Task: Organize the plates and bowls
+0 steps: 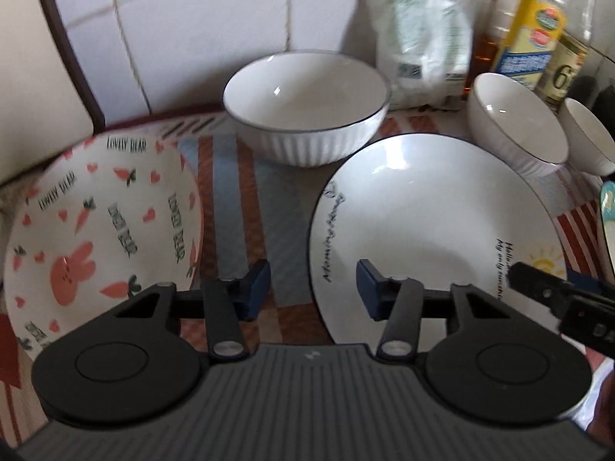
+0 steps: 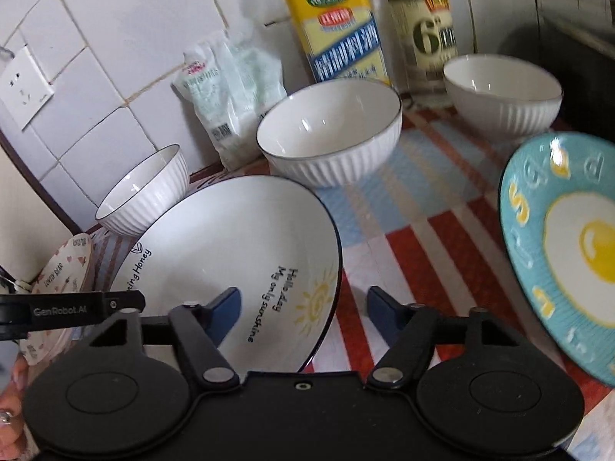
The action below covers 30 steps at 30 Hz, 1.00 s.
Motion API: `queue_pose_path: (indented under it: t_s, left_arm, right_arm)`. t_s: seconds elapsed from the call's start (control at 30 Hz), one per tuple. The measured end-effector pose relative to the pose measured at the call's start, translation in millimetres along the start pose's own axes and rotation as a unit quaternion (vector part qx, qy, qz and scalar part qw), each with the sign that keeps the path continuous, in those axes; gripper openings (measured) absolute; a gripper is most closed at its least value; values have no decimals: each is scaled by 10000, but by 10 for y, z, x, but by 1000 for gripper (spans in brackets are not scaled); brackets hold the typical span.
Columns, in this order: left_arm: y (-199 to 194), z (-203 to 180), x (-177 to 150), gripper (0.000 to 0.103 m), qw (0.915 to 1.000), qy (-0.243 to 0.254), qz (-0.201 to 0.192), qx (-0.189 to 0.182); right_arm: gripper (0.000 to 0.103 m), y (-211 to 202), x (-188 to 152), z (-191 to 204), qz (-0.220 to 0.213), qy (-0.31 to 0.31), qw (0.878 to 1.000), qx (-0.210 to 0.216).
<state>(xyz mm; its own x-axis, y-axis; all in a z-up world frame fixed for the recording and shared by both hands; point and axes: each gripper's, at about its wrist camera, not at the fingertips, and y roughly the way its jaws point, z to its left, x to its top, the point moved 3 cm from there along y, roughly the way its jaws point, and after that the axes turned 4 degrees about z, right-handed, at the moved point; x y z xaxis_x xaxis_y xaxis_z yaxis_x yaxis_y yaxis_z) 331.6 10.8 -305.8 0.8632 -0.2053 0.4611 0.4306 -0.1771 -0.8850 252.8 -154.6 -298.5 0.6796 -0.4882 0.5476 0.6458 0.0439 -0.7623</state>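
A white sun plate (image 1: 430, 223) with black lettering lies in the middle; it also shows in the right wrist view (image 2: 238, 253). My left gripper (image 1: 313, 288) is open, its jaws straddling the plate's left rim. My right gripper (image 2: 303, 307) is open, its jaws straddling the plate's right rim; its body shows in the left wrist view (image 1: 569, 303). A carrot-and-rabbit plate (image 1: 96, 230) lies at the left. A teal egg plate (image 2: 565, 246) lies at the right. Three white ribbed bowls (image 1: 307, 107) (image 2: 330, 130) (image 2: 503, 96) stand behind.
A white packet (image 2: 226, 92) and tall bottles (image 2: 338, 23) stand against the tiled wall (image 1: 184, 19). A striped cloth (image 2: 403, 230) covers the counter. A wall socket (image 2: 23, 88) is at the left.
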Motion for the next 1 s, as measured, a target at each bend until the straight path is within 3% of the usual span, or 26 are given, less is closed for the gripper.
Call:
queue_pose_path:
  t_s: [0.1, 0.13, 0.2, 0.23, 0.43, 0.47, 0.53, 0.57, 0.67, 0.8, 1.0]
  left_arm:
    - [28, 129, 1, 45, 9984, -463, 40, -324]
    - [28, 152, -10, 36, 9975, -551, 34, -444]
    - [18, 119, -39, 24, 9968, -404, 4, -688]
    - [9, 77, -64, 23, 9968, -251, 17, -755]
    - [-54, -27, -158, 23, 9985, 104, -262, -474]
    - [-51, -66, -146, 23, 9986, 241, -284, -385]
    - [-49, -135, -140, 25, 9977, 535, -360, -229]
    - [-46, -148, -155, 25, 9970, 613, -434, -202]
    - [-46, -128, -167, 25, 9972, 542, -469, -229]
    - [-68, -157, -143, 24, 9976, 574, -374, -139]
    - [-307, -215, -188, 24, 9954, 768, -566, -103]
  right_arm:
    - [74, -12, -17, -19, -102, 150, 9998, 54]
    - [73, -5, -23, -13, -106, 159, 9998, 82]
    - [71, 13, -21, 7, -114, 76, 9999, 43]
    - [69, 25, -14, 21, -115, 35, 9999, 28]
    - [68, 63, -10, 83, -237, 35, 9997, -107]
    - [55, 66, -22, 118, -233, -150, 9994, -190]
    - [45, 68, -34, 143, -185, -401, 9985, -330]
    - [35, 59, -26, 110, -178, -378, 9986, -325]
    - [21, 37, 24, -102, -89, 180, 9998, 24]
    - [21, 27, 61, -83, 139, 76, 9999, 20]
    - [21, -189, 101, -4, 201, -241, 9995, 76]
